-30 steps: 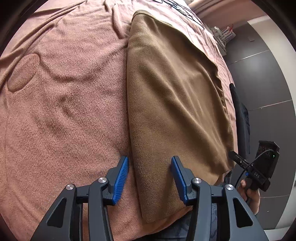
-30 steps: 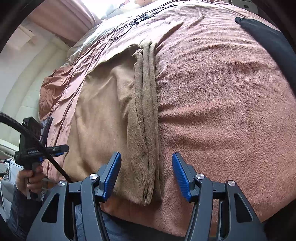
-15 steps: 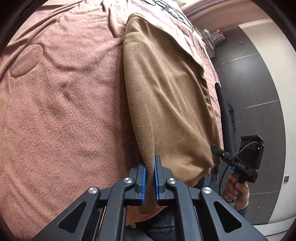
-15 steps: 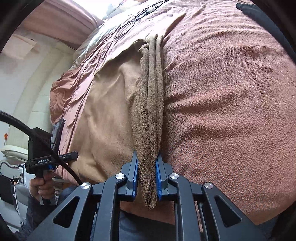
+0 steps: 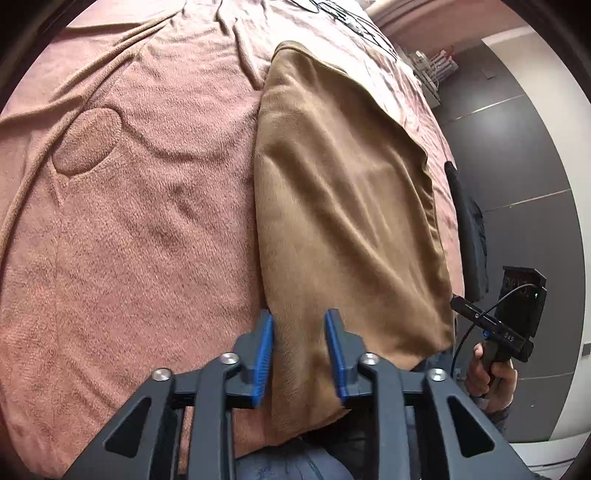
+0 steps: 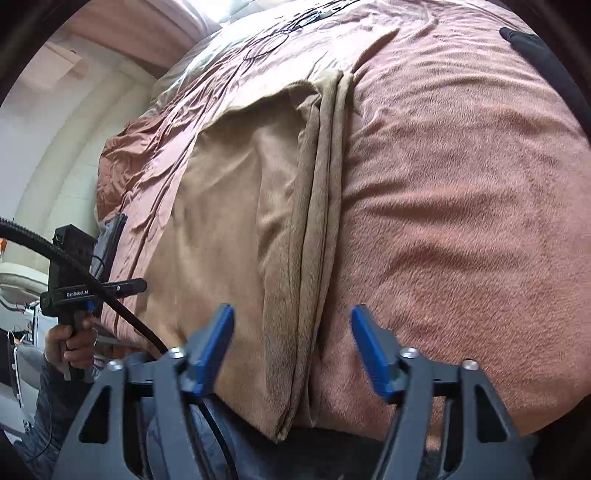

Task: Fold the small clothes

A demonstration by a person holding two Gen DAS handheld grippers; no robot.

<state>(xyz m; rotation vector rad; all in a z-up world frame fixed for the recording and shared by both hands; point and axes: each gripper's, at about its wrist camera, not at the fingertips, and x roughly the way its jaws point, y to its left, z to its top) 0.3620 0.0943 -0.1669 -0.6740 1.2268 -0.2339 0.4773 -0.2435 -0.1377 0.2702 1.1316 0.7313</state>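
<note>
A tan-brown folded garment [image 5: 343,206] lies flat on the pink fleece blanket [image 5: 140,229] of a bed. My left gripper [image 5: 299,350] is open, its blue pads straddling the garment's near left corner without pinching it. In the right wrist view the same garment [image 6: 236,221] shows its stacked folded edges [image 6: 321,206] running away from me. There my right gripper [image 6: 291,339] is open wide, with the near right corner between its fingers and untouched.
A dark garment [image 5: 469,229] lies near the bed's right edge, also seen as dark cloth [image 6: 535,48] at the far right. Cables [image 6: 280,33] lie at the head of the bed. Each view shows the other hand-held gripper [image 5: 513,317], [image 6: 74,280] beside the bed.
Both grippers were shut on the garment's near corners half a second ago. Both have now opened, and the cloth lies back down on the blanket.
</note>
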